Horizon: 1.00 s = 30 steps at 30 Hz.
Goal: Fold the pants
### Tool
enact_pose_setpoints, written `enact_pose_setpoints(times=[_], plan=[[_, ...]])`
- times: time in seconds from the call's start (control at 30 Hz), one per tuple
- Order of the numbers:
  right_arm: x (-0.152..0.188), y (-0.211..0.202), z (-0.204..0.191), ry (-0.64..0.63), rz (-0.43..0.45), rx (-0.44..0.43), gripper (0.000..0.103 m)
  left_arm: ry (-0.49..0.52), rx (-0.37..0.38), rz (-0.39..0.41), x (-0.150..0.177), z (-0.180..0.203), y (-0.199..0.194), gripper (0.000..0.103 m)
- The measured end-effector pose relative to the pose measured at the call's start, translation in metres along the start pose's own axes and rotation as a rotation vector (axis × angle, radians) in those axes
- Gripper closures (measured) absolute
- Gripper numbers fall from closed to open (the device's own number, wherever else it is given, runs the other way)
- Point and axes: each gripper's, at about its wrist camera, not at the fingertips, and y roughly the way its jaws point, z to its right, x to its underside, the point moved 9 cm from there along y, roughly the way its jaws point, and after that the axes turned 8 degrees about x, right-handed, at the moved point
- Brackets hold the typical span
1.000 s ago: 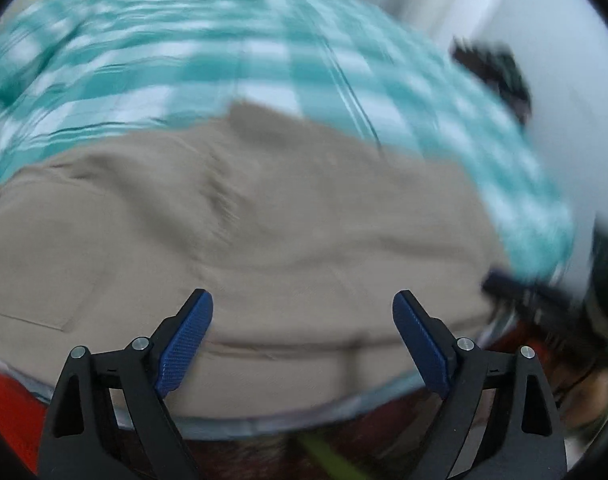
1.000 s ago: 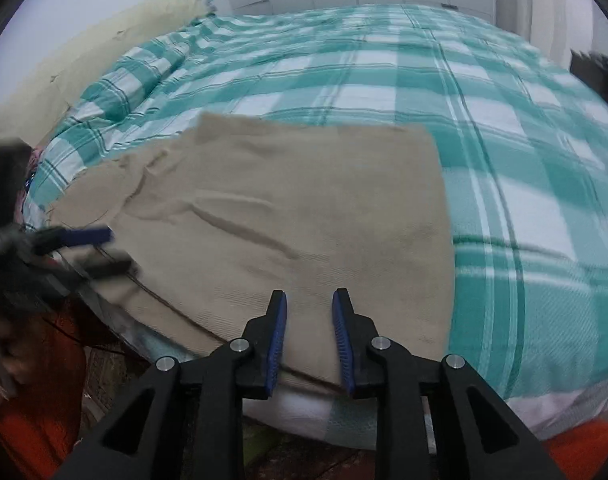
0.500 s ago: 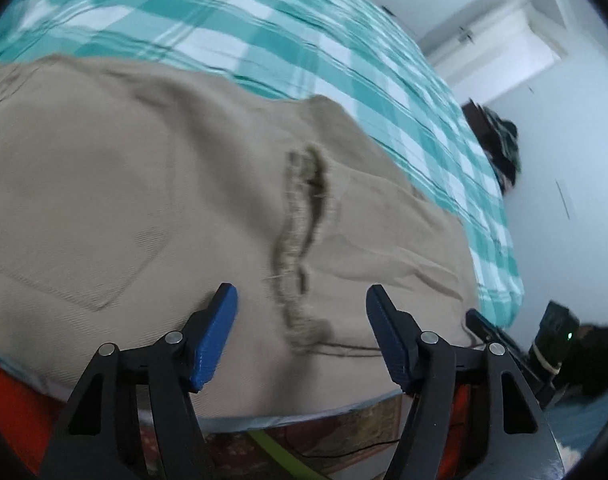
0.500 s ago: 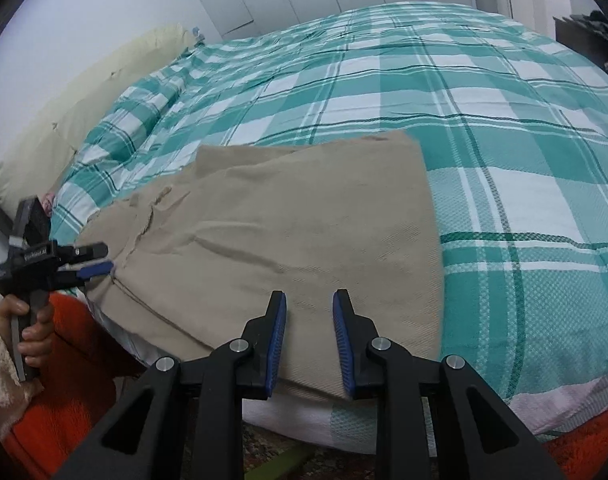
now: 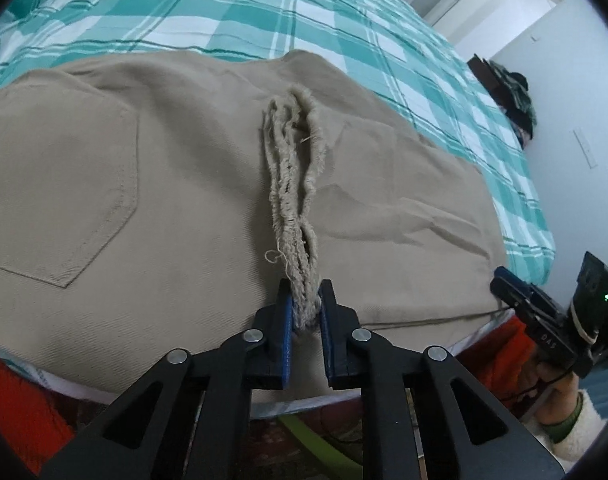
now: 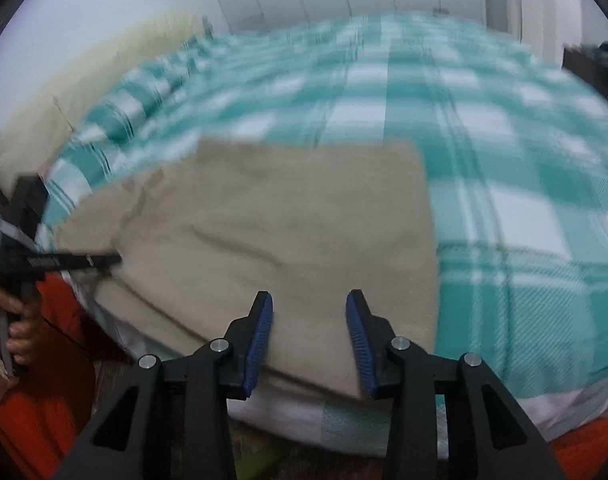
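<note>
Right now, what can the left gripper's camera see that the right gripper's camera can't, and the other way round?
Only the left wrist view shows the frayed hem pinched between the left gripper fingers, plus a back pocket on the pants.

Only the right wrist view, which is blurred, shows the pillow at the head of the bed and the open right gripper over the near edge of the pants.

Both show the tan pants on the green checked blanket, and each shows the other gripper at its edge.
</note>
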Motion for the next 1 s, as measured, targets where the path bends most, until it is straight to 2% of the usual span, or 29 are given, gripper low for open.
enact_pose_setpoints(times=[0.03, 0.1, 0.17, 0.27, 0.33, 0.43, 0.5, 0.57, 0.67, 0.7, 0.83, 0.9, 1.0], plan=[[0.001, 0.001, 0.000, -0.011, 0.001, 0.008, 0.063, 0.003, -0.009, 0.005, -0.002, 0.001, -0.006, 0.075], [-0.001, -0.001, -0.002, -0.017, 0.011, 0.004, 0.059, -0.005, -0.010, 0.064, -0.010, -0.002, -0.033, 0.036], [0.000, -0.002, -0.002, -0.015, 0.012, -0.001, 0.058, -0.038, -0.003, 0.145, -0.019, -0.014, -0.067, 0.030], [0.000, -0.002, -0.001, -0.011, 0.012, -0.007, 0.058, -0.164, 0.014, 0.243, -0.025, -0.057, -0.123, 0.030], [-0.001, -0.001, 0.000, 0.002, 0.010, -0.015, 0.058, -0.295, 0.020, 0.293, -0.022, -0.100, -0.155, 0.032], [-0.002, 0.000, 0.001, 0.019, 0.007, -0.023, 0.058, -0.452, -0.014, 0.328, -0.007, -0.157, -0.181, 0.036], [-0.004, 0.002, 0.001, 0.030, 0.006, -0.029, 0.057, -0.520, -0.015, 0.324, 0.003, -0.176, -0.182, 0.046], [-0.005, 0.003, 0.001, 0.037, 0.006, -0.032, 0.057, -0.559, -0.001, 0.313, 0.007, -0.184, -0.176, 0.053], [-0.005, 0.003, 0.001, 0.040, 0.007, -0.035, 0.057, -0.571, -0.007, 0.291, 0.003, -0.183, -0.160, 0.066], [-0.005, 0.002, 0.001, 0.039, 0.007, -0.036, 0.057, -0.567, -0.012, 0.279, 0.000, -0.183, -0.154, 0.067], [-0.004, 0.001, 0.002, 0.038, 0.008, -0.040, 0.057, -0.566, -0.073, 0.258, 0.001, -0.186, -0.147, 0.067], [-0.004, 0.001, 0.003, 0.037, 0.009, -0.040, 0.057, -0.570, -0.085, 0.252, 0.002, -0.189, -0.144, 0.060], [-0.004, 0.000, 0.002, 0.041, 0.009, -0.042, 0.057, -0.575, -0.092, 0.251, 0.006, -0.193, -0.142, 0.058]])
